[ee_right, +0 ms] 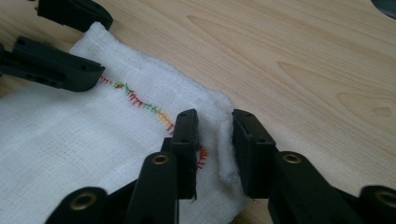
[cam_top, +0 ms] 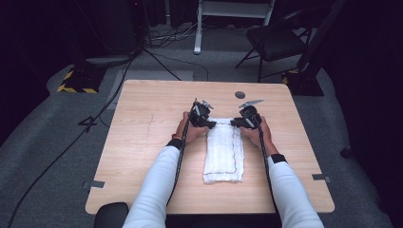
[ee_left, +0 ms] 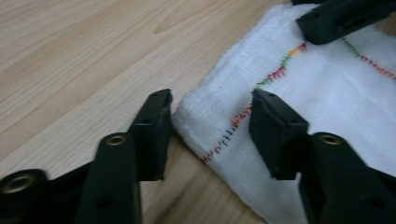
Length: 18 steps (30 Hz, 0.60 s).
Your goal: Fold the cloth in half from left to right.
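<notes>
Nearest us, the folded white cloth (cam_top: 224,154) lies mid-table (cam_top: 142,142): soft, light, limp, so we judge corners grip best. At its far end, our left gripper (ee_left: 210,126) straddles one corner half-open, unpinched; our right gripper (ee_right: 215,149) has narrowed, bunching the other.

From above, we cannot tell how the fingers meet the white cloth (cam_top: 223,151): the left gripper (cam_top: 212,124) and right gripper (cam_top: 235,122) bodies cover its far corners. In the left gripper view, the cloth runs off the right and bottom edges. In the right gripper view, a dark round object (ee_right: 385,8) on the desk (ee_right: 303,56) is cut off at the top right corner.
</notes>
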Motion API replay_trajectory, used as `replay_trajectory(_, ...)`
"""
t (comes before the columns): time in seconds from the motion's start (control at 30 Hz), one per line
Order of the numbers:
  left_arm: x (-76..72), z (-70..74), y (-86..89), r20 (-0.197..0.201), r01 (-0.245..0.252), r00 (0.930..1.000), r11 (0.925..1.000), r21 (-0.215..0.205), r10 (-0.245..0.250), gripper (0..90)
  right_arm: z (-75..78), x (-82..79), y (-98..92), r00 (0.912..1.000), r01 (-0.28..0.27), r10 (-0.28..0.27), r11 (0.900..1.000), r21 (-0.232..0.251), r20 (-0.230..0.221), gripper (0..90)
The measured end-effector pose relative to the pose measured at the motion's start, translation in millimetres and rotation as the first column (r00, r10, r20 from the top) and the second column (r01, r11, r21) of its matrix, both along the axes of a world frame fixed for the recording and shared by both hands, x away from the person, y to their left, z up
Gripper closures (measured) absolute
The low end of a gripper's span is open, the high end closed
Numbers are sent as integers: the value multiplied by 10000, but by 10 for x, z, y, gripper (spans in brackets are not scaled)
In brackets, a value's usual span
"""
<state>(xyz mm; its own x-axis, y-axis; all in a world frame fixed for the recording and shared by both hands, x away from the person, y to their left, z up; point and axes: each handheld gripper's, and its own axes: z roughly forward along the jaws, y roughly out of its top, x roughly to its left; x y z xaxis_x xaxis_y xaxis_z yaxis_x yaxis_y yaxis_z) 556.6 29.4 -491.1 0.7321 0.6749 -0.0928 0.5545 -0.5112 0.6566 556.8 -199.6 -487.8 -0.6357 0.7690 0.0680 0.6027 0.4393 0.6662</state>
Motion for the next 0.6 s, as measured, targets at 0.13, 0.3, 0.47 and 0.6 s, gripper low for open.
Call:
replay_trajectory(0.13, 6, -5, 6, -202, 467, 9987, 9984, -323, -473, 723, 15, -14, 41, 9998, -178, 180, 9995, -268, 92, 798)
replay_trajectory(0.3, 8, -5, 7, -269, 630, 9976, 9972, -404, -641, 797, 20, -15, 52, 9994, -285, 292, 9989, -386, 178, 817)
replay_trajectory(0.47, 9, 12, -13, 37, 541, 9985, 9985, -71, -541, 805, 46, -20, 58, 9985, -355, 372, 9984, -452, 393, 827)
replay_trajectory(0.6, 19, 61, -20, 261, 498, 9984, 9987, 108, -501, 808, 100, -41, 69, 9968, -299, 328, 9988, -399, 729, 831)
